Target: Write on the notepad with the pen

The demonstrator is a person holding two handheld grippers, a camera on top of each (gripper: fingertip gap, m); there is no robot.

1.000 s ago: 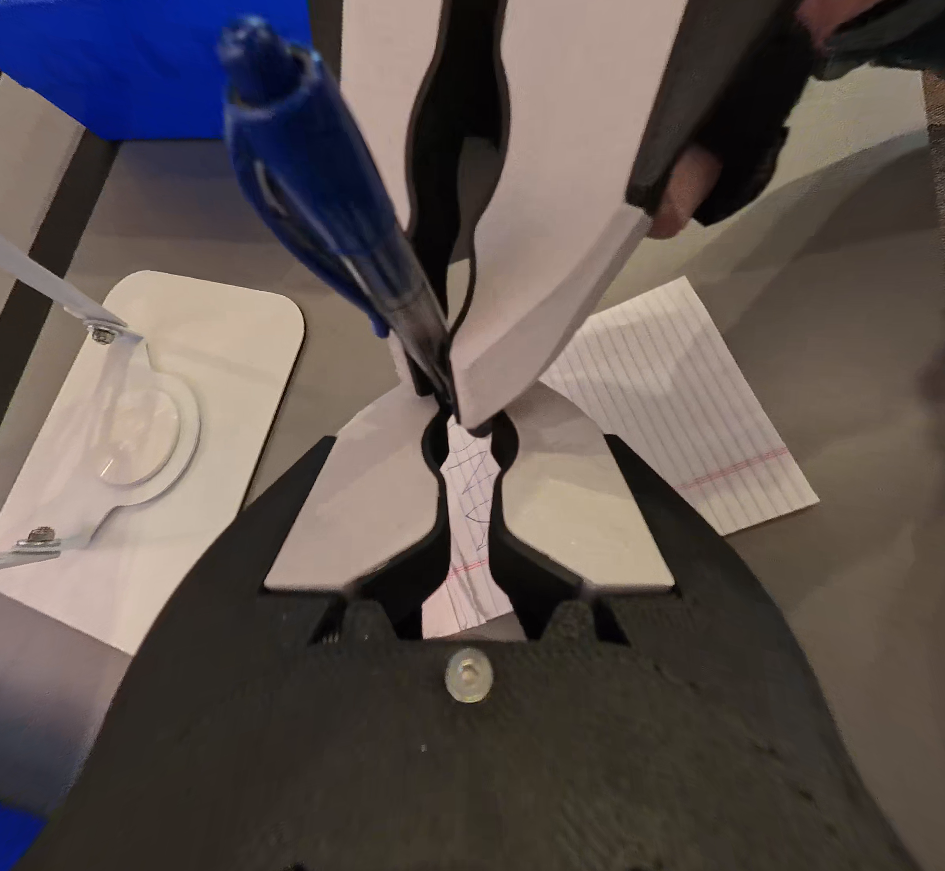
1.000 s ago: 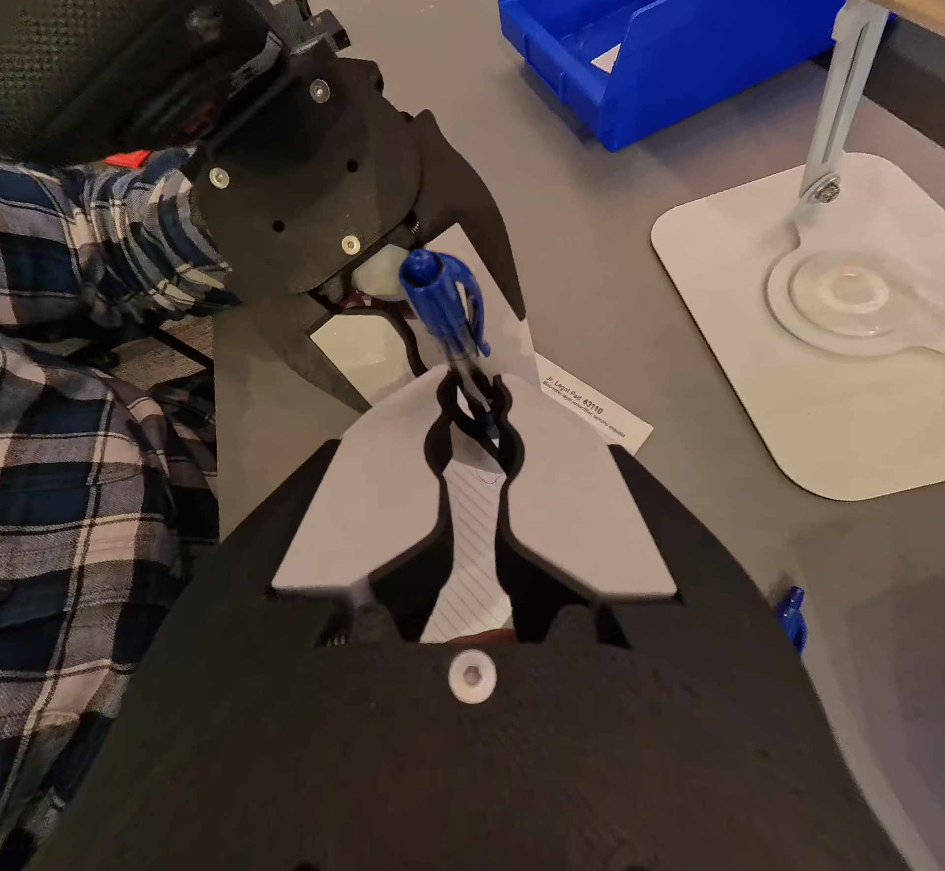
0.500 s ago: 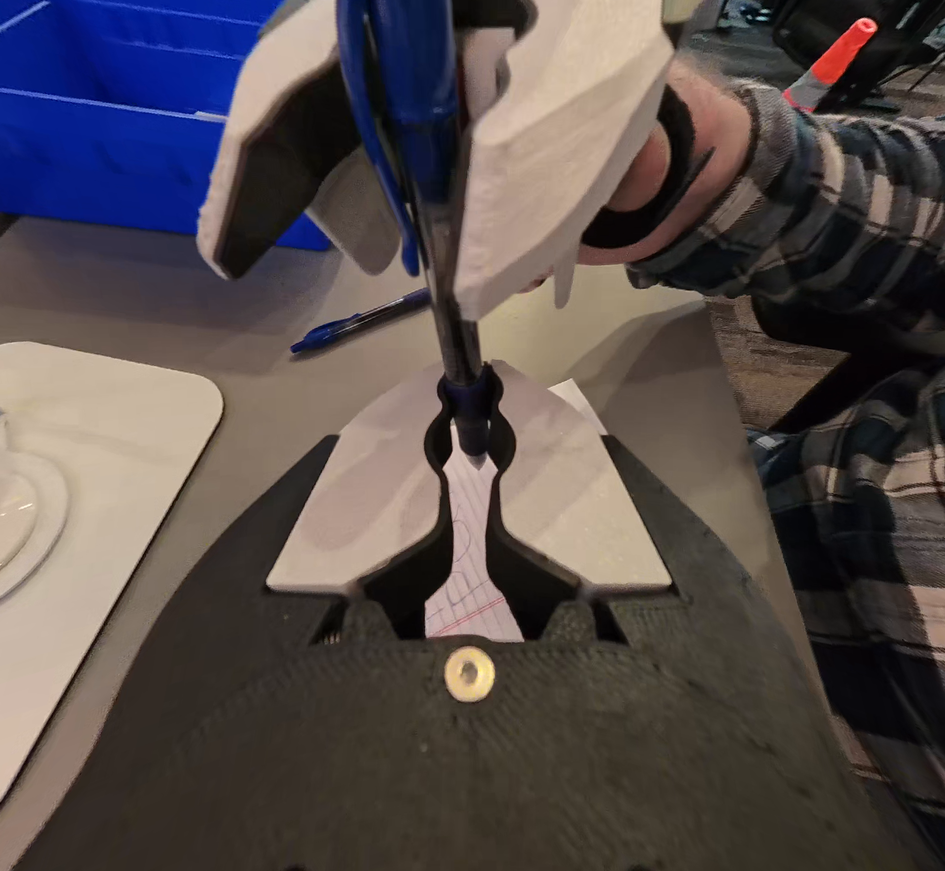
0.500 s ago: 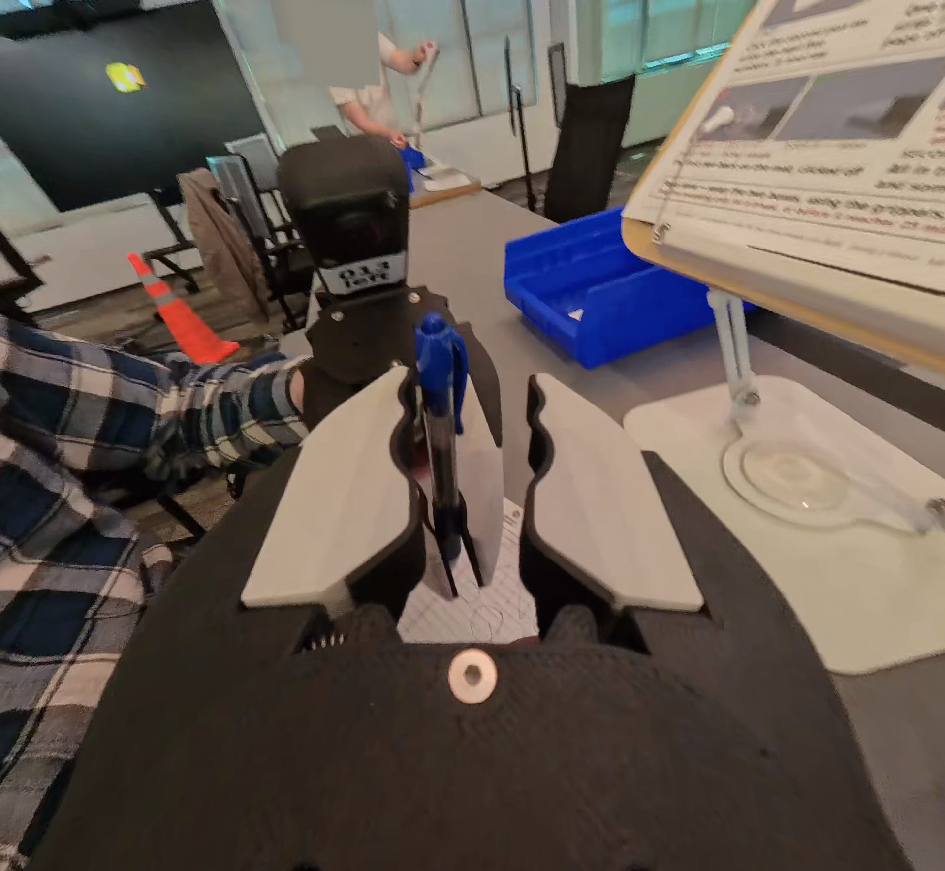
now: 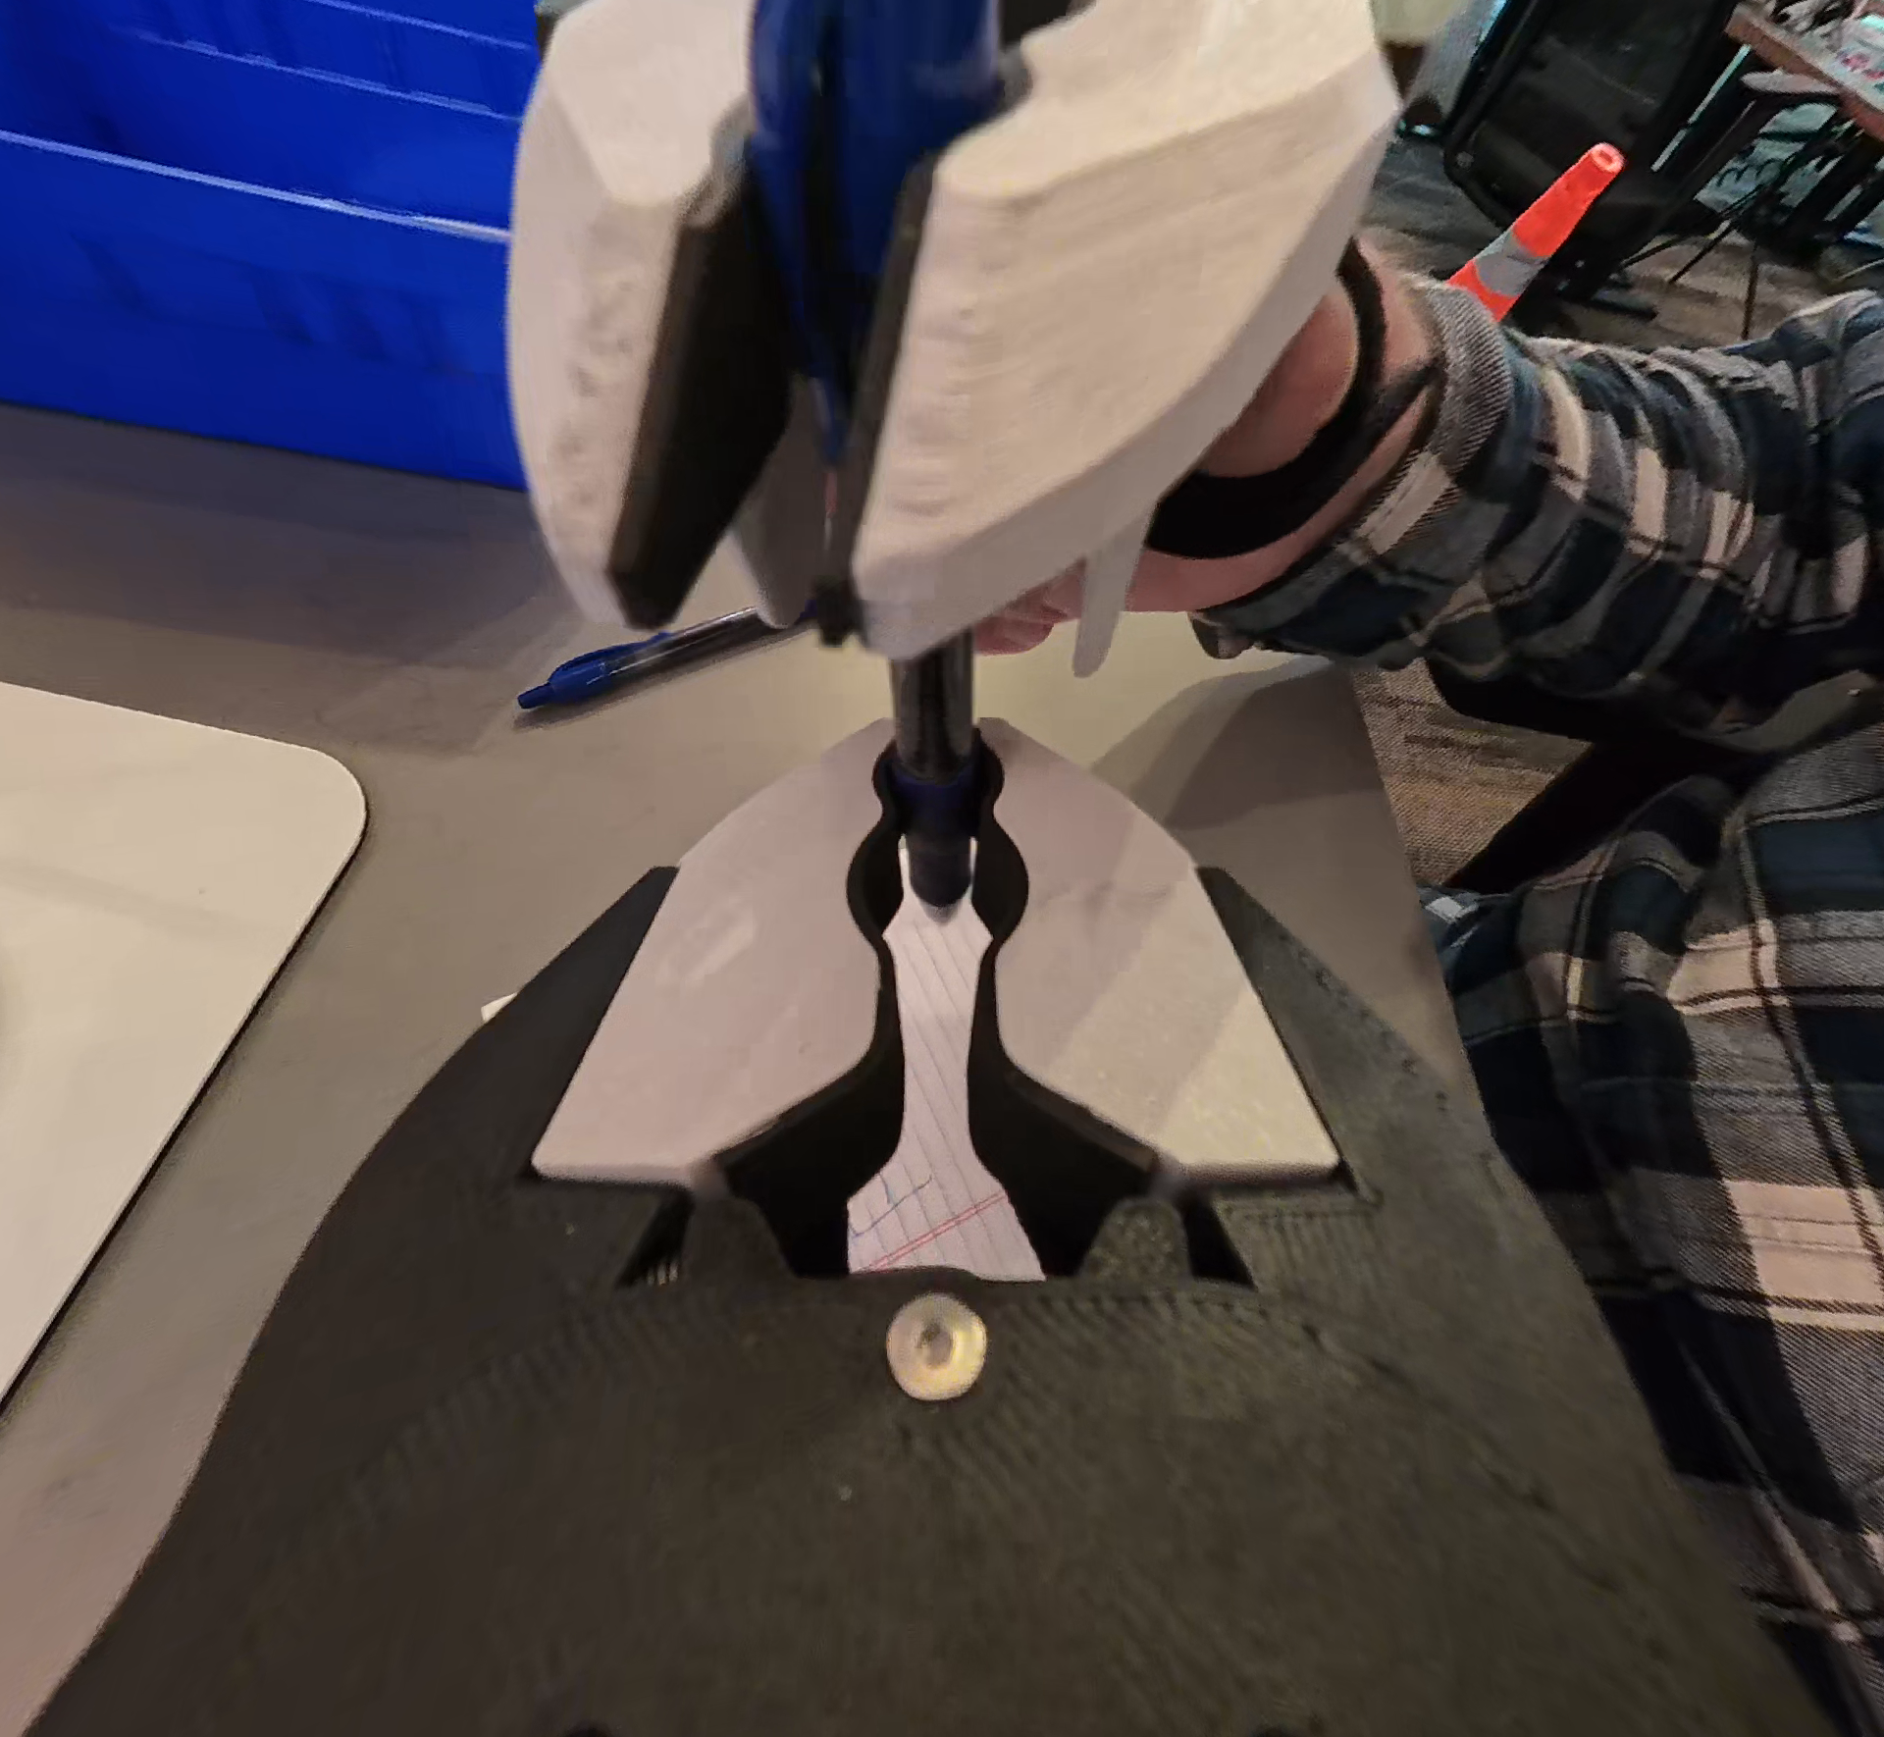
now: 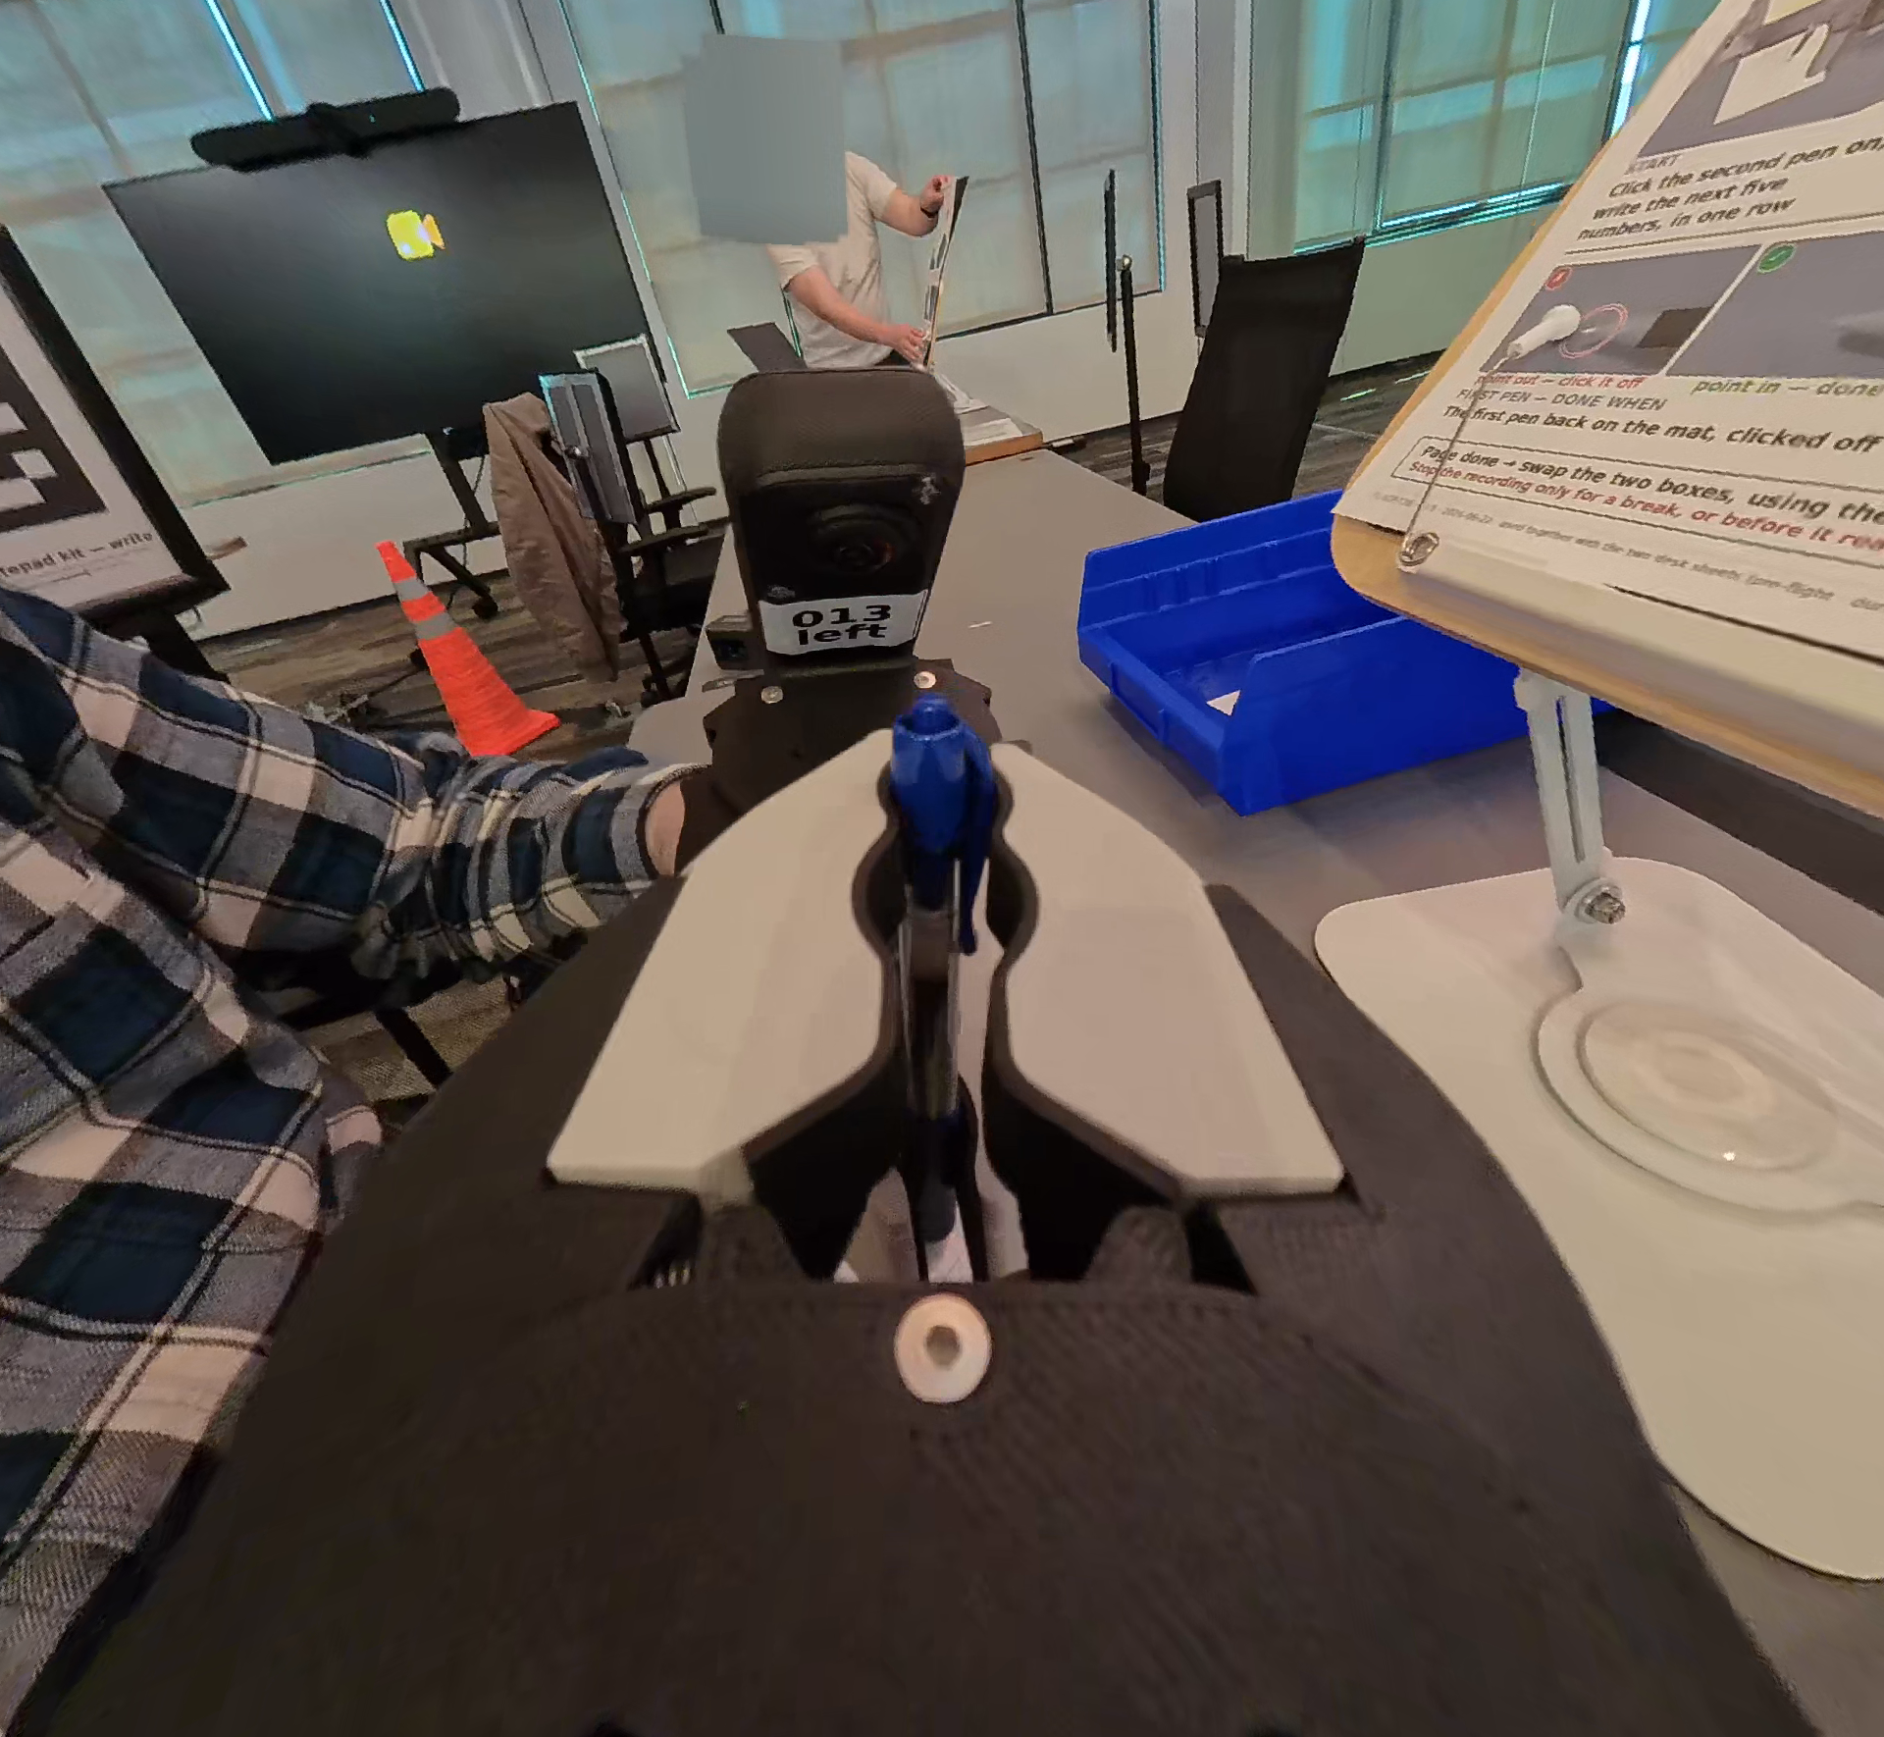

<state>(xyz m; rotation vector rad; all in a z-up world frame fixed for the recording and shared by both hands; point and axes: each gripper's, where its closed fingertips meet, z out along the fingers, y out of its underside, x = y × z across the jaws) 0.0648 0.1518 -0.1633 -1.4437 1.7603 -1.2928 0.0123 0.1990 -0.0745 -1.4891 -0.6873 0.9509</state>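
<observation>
The pen (image 5: 933, 832) is a blue click pen with a clear dark barrel, a blue collar near the point and a blue clip at the top. It stands nearly upright, point down, just over the lined notepad (image 5: 933, 1056), whose white sheet shows red margin lines and a bit of blue ink near the bottom. Whether the tip touches the paper is too blurred to say.

Both grippers have it. The left gripper (image 5: 936, 791) is closed narrowly on the collar near the tip, its pale fingers (image 5: 775, 954) pressed to either side. The right gripper (image 6: 943, 832) is clamped on the upper barrel, the clip end poking out above its fingertips.

Half a second ago the right gripper stood wide apart around the pen without pressing on it; it has since closed. A second ago the right gripper held the pen tilted low over the paper, while the left was closed on the tip.

A second blue pen (image 5: 632, 658) lies on the grey table (image 5: 357, 648) behind, half covered by the right gripper. A blue bin (image 5: 204, 210) sits at the far left, cut by the frame edge. Most of the notepad is hidden beneath the left gripper's body, so what is written cannot be made out. A plaid sleeve (image 5: 1580, 485) reaches in from the right.
</observation>
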